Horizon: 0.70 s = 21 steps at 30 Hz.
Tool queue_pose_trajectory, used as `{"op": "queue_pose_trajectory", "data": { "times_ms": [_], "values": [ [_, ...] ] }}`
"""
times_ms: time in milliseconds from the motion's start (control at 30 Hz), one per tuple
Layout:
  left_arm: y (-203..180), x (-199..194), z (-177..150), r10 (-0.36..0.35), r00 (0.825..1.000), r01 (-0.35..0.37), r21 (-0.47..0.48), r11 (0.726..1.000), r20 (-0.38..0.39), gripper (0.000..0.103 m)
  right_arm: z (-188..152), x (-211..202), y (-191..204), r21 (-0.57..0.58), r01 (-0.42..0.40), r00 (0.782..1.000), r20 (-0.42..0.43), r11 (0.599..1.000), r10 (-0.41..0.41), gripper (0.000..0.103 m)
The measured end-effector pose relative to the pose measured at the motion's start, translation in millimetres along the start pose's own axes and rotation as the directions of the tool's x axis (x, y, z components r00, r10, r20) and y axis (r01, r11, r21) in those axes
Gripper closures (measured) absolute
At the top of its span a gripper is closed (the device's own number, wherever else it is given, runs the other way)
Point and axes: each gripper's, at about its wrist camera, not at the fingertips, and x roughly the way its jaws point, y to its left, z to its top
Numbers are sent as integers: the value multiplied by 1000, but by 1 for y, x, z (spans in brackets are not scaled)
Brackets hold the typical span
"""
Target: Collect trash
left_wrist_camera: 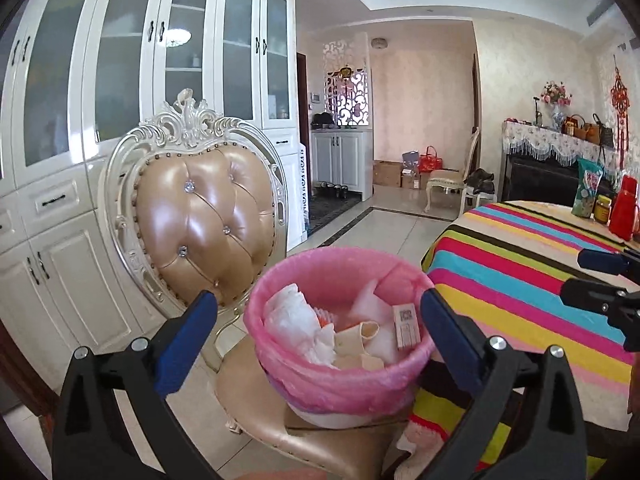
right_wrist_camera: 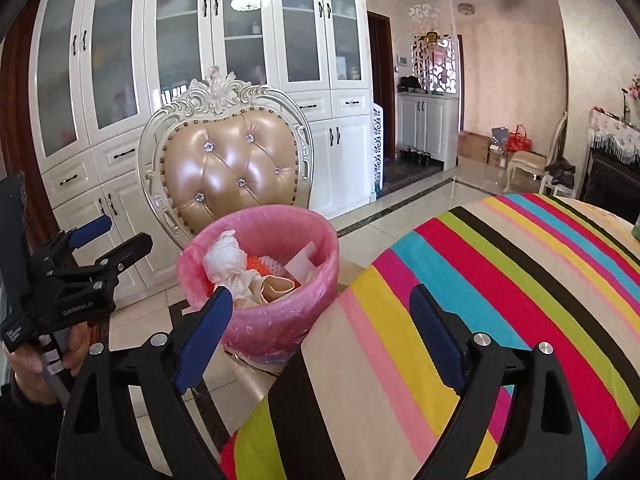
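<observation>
A bin with a pink liner (left_wrist_camera: 340, 376) stands on the seat of an ornate chair (left_wrist_camera: 200, 216). It holds crumpled white tissue (left_wrist_camera: 296, 320), beige paper scraps and a small carton (left_wrist_camera: 407, 326). My left gripper (left_wrist_camera: 320, 320) is open and empty, its fingers on either side of the bin's near rim. It also shows at the left of the right wrist view (right_wrist_camera: 116, 236). My right gripper (right_wrist_camera: 324, 320) is open and empty, over the edge of the striped tablecloth (right_wrist_camera: 480, 300), just right of the bin (right_wrist_camera: 280, 320). It shows at the right edge of the left wrist view (left_wrist_camera: 588, 276).
The round table with the striped cloth (left_wrist_camera: 520, 280) carries a red flask (left_wrist_camera: 626, 208), a jar (left_wrist_camera: 602, 208) and a snack bag (left_wrist_camera: 588, 188) at its far side. White cabinets (left_wrist_camera: 120, 80) stand behind the chair. Tiled floor (left_wrist_camera: 392, 228) runs toward a hallway.
</observation>
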Motion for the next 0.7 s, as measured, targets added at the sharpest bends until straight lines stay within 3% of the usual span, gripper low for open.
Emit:
{"op": "queue_pose_trajectory", "data": {
  "times_ms": [167, 400, 700],
  "values": [
    [-10, -19, -7, -17, 1000, 16, -25, 1000, -8, 5, -5, -2, 1, -63, 6, 1000, 16, 998, -5, 19],
    [-22, -27, -14, -14, 1000, 13, -16, 1000, -24, 5, -9, 2, -17, -15, 7, 1000, 18, 1000, -6, 19],
    [-36, -23, -21, -2, 999, 3, 25, 1000, -38, 5, -15, 10, -7, -56, 19, 1000, 7, 998, -19, 19]
  ]
}}
